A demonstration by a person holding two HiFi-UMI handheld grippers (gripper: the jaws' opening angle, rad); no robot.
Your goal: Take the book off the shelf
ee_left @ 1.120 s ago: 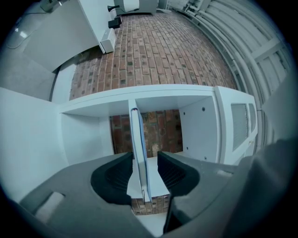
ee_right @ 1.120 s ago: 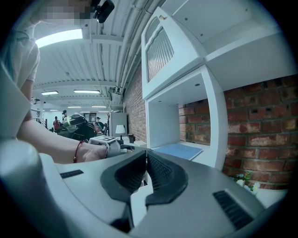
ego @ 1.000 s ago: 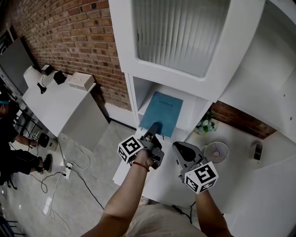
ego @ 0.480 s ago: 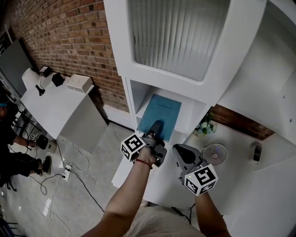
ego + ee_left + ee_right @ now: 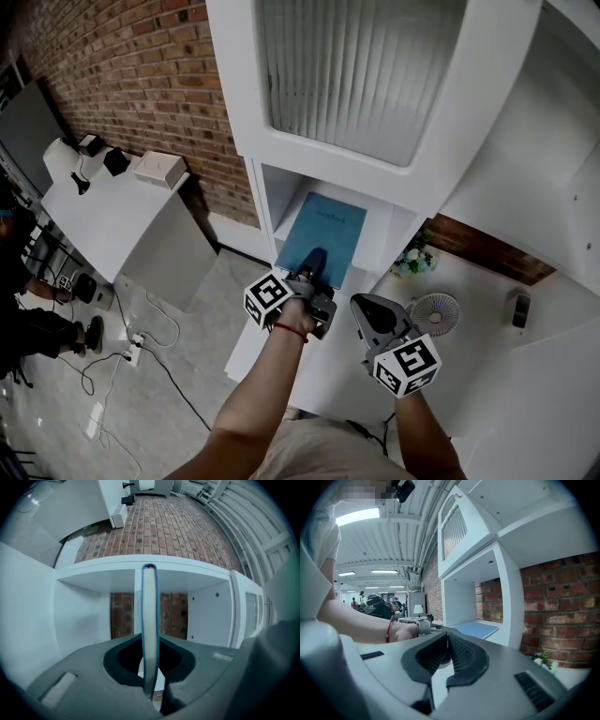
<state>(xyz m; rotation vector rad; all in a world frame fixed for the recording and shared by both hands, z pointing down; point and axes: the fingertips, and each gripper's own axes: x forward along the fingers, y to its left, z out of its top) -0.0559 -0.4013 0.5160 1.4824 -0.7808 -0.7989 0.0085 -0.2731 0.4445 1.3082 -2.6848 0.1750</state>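
A thin blue book (image 5: 325, 232) lies flat in the open compartment of the white shelf (image 5: 270, 202). My left gripper (image 5: 312, 260) reaches level into that compartment at the book's near edge. In the left gripper view the book (image 5: 150, 606) stands edge-on between the two jaws. The jaws have just been closing, and the left gripper (image 5: 150, 641) now presses on both covers. My right gripper (image 5: 367, 306) hovers just to the right, outside the shelf. In its own view the right gripper (image 5: 447, 637) is shut with nothing in it, and the book (image 5: 476, 629) lies ahead.
A small white fan (image 5: 438, 307) and a pot of flowers (image 5: 413, 255) stand on the white surface right of the shelf. A ribbed cabinet door (image 5: 361, 66) hangs above the compartment. A white table (image 5: 103, 211), floor cables and a brick wall (image 5: 141, 66) lie to the left.
Both hands stay where they were. In the head view the left gripper's dark fingers stay over the book's near edge, and the book has not shifted.
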